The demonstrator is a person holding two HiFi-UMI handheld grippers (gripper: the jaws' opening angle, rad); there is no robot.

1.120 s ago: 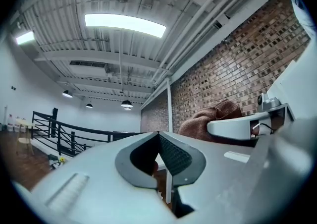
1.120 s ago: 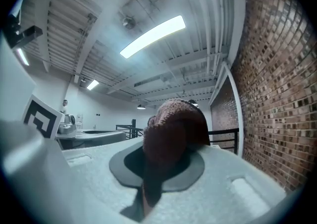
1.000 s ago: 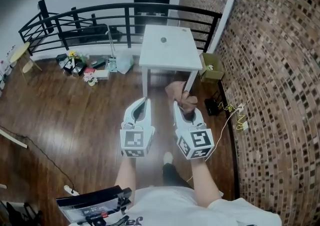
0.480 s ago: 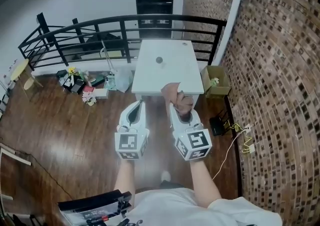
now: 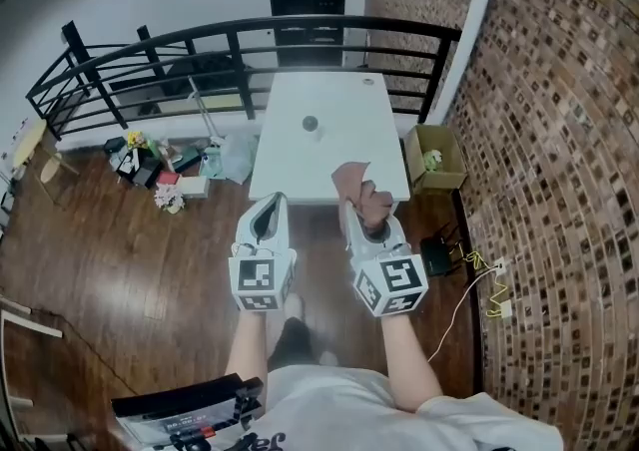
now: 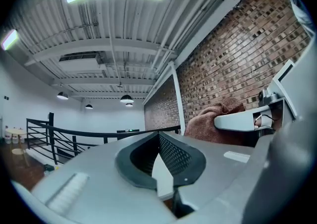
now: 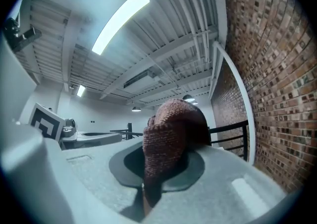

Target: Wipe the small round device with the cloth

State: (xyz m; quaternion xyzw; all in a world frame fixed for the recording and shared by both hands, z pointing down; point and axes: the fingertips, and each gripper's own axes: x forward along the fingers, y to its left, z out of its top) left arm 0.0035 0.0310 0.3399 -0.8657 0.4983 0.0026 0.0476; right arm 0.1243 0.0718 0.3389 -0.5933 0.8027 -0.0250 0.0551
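The small round device (image 5: 310, 124) is a dark disc lying on the white table (image 5: 344, 155) ahead of me. My left gripper (image 5: 277, 201) is held level short of the table's near edge, shut with nothing in it; its jaws meet in the left gripper view (image 6: 159, 135). My right gripper (image 5: 352, 205) is beside it, shut on a brownish-pink cloth (image 5: 356, 183) that bunches up above its tips over the table's front edge. In the right gripper view the cloth (image 7: 167, 131) hides the jaw tips. The cloth (image 6: 215, 120) also shows in the left gripper view.
A black railing (image 5: 200, 40) runs behind the table. An open cardboard box (image 5: 432, 158) stands at the table's right, by a brick wall (image 5: 559, 140). Bags and clutter (image 5: 165, 168) lie on the wooden floor to the left. Cables (image 5: 477, 274) trail along the wall.
Both grippers have travelled forward together and the table has come closer, its near edge now at their tips. The cloth stays clamped in the right gripper.
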